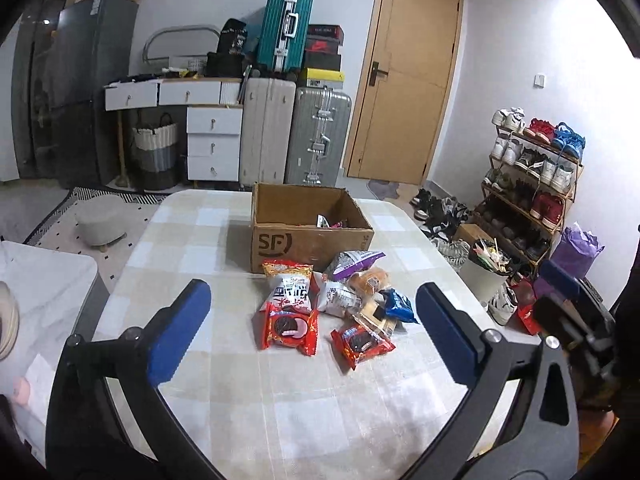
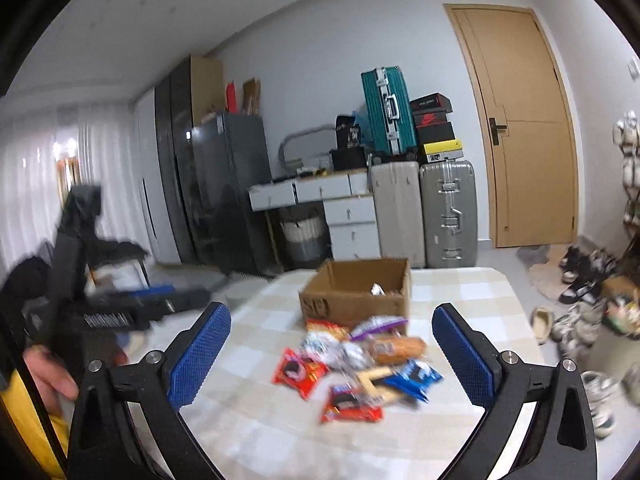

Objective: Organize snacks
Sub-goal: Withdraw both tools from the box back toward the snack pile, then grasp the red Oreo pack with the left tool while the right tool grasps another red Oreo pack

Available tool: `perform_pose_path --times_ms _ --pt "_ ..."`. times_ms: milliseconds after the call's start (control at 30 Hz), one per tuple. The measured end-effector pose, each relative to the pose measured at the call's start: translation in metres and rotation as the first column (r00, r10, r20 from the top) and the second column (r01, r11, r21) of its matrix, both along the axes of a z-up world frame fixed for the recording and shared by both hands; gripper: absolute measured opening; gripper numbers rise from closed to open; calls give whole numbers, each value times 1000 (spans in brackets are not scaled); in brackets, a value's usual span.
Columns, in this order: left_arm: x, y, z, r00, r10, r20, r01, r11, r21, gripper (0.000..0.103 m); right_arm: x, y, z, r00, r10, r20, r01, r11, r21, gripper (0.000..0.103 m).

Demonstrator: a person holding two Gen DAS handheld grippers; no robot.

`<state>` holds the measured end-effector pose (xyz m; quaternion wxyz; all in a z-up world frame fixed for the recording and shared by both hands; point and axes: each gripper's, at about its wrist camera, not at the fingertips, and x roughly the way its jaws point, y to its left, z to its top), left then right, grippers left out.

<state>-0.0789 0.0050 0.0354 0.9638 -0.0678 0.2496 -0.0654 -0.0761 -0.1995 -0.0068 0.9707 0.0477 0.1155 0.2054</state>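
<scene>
Both the left gripper and right gripper gape wide and empty; snack packets heap at twelve o'clock before the cardboard box, so overlapping slippery wrappers risk snagging two together.

A lived-in home room. Suitcases are standing stacked by a wooden door, shoeboxes piling on top. A shoe rack is overflowing, shoes spilling onto the floor. A fridge, white drawers and a laundry basket are lining the wall.
</scene>
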Motion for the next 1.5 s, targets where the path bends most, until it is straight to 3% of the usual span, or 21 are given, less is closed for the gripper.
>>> perform_pose_path --times_ms 167,300,433,633,933,1200,1500 --pt "-10 -9 -17 999 -20 -25 20 999 24 102 -3 -5 -28 999 -15 -47 14 1000 -23 103" --pt "4 -13 -36 996 -33 -81 36 999 36 102 0 -16 -48 995 -50 -91 50 999 -1 103" --pt "17 -16 -61 990 -40 -133 45 998 37 102 2 -22 -58 996 -19 -88 22 999 30 102" --pt "54 -18 -94 977 -33 -210 42 998 39 102 5 -12 -72 999 -30 -45 29 999 -26 103" --pt "113 -5 -143 948 23 -318 -12 999 36 102 35 1 -101 994 -7 -113 5 1000 -16 102" --pt "162 3 -171 926 19 -376 -9 1000 29 102 90 21 -128 946 60 -320 -55 998 23 102" --pt "211 5 -193 901 2 -435 5 1000 16 102 132 33 -156 880 89 -467 -67 996 62 102"
